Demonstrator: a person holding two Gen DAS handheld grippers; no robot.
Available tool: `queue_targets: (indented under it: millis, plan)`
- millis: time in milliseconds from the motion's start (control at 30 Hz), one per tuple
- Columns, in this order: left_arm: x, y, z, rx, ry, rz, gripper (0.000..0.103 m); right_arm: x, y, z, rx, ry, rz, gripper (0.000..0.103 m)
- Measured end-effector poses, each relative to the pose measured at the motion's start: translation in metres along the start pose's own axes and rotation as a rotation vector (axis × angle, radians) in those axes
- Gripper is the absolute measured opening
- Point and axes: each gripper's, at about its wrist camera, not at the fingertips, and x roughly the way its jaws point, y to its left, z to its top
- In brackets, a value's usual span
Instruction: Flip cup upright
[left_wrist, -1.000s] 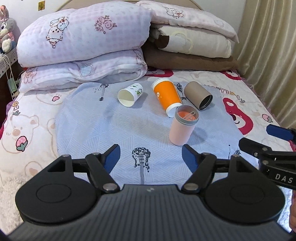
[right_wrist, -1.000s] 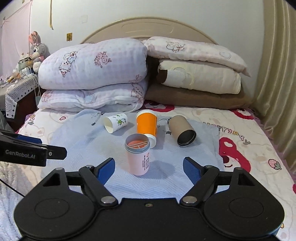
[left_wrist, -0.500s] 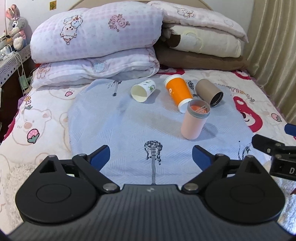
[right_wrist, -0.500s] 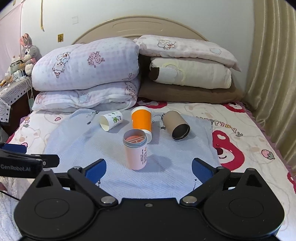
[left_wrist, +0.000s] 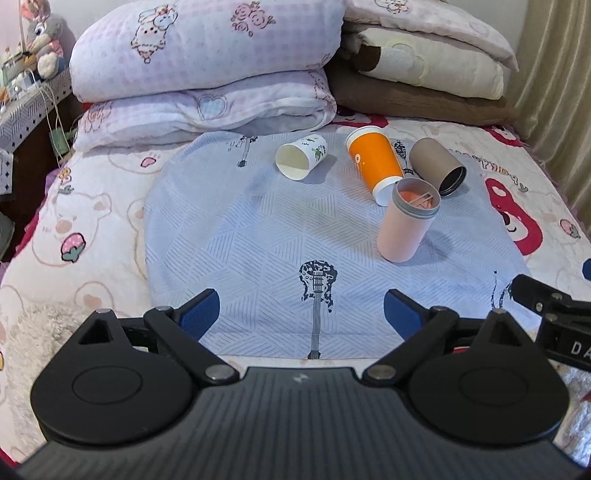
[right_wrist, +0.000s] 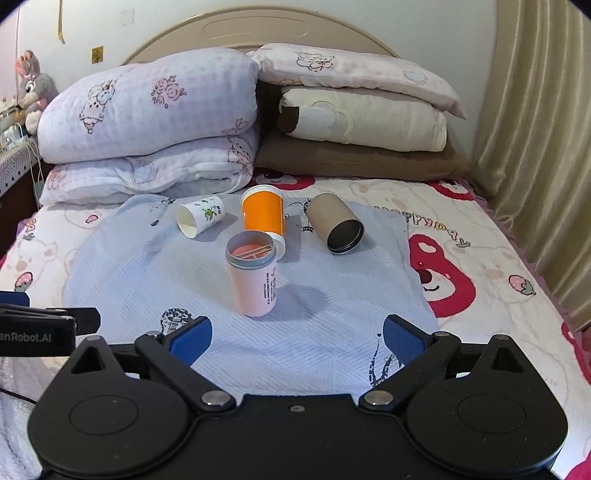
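Observation:
A pink cup with a grey rim (left_wrist: 405, 225) stands upright on the blue cloth (left_wrist: 258, 236); it also shows in the right wrist view (right_wrist: 255, 278). Behind it lie three cups on their sides: a small white paper cup (left_wrist: 300, 161) (right_wrist: 199, 218), an orange cup (left_wrist: 376, 163) (right_wrist: 264, 218) and a brown cup with a black rim (left_wrist: 439, 166) (right_wrist: 337, 223). My left gripper (left_wrist: 301, 314) is open and empty, near the cloth's front edge. My right gripper (right_wrist: 297, 338) is open and empty, in front of the pink cup.
Folded quilts (right_wrist: 147, 125) and stacked pillows (right_wrist: 354, 110) fill the head of the bed. A curtain (right_wrist: 535, 129) hangs on the right. A bedside stand with a plush toy (left_wrist: 40, 44) is at the left. The bedsheet (right_wrist: 461, 236) surrounds the cloth.
Both grippers have drawn back from the cups and opened wider. The pink cup stands where it was, and the other cups have not moved.

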Motion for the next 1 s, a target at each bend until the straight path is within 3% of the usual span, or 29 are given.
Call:
queue_targets:
  millis: [1000]
  plan:
    - [0.0061,0.0047,0.0,0.027,0.03,0.013,0.097,-0.0008,-0.0041,0.0007,0.03,-0.003,-0.049,0.101]
